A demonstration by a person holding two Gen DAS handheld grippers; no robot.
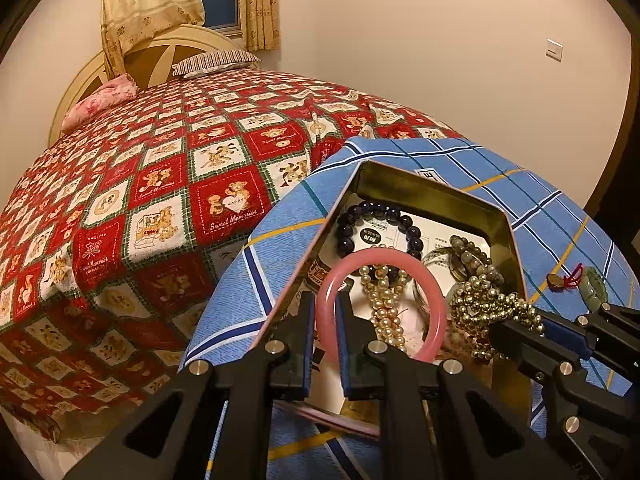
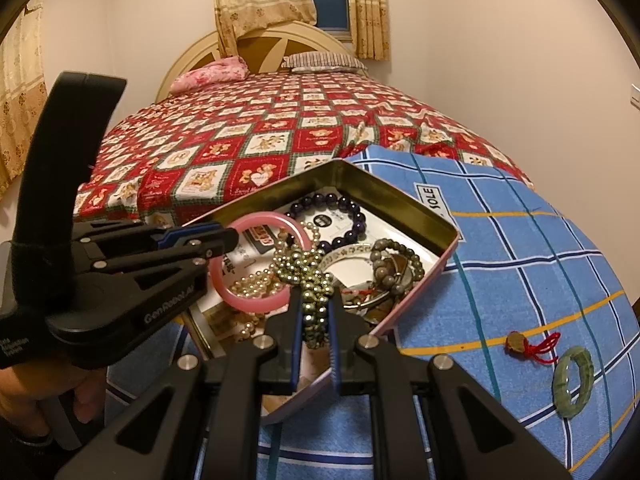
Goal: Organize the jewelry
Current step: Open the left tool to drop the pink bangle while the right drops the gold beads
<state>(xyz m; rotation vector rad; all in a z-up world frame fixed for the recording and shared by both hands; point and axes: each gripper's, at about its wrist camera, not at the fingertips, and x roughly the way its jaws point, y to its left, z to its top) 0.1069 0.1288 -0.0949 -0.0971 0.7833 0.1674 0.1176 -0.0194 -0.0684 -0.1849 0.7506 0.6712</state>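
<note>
My left gripper (image 1: 325,312) fingers pinch the rigid, slick pink bangle (image 1: 434,312) by its rim over the tin (image 1: 420,188), right gripper (image 2: 316,320) fingers clamp the limp brass-bead strand (image 2: 308,272) mid-bunch; beads may slip.

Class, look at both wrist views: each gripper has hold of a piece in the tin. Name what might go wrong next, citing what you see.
1. The right gripper pinches a tangled gold bead strand that lies against the pearl strand; lifting may drag neighbours out.
2. The left gripper grips only the rim of the pink bangle, so it could slip or swing.
3. Both work close together inside one tin; they might collide or shift it.
</note>
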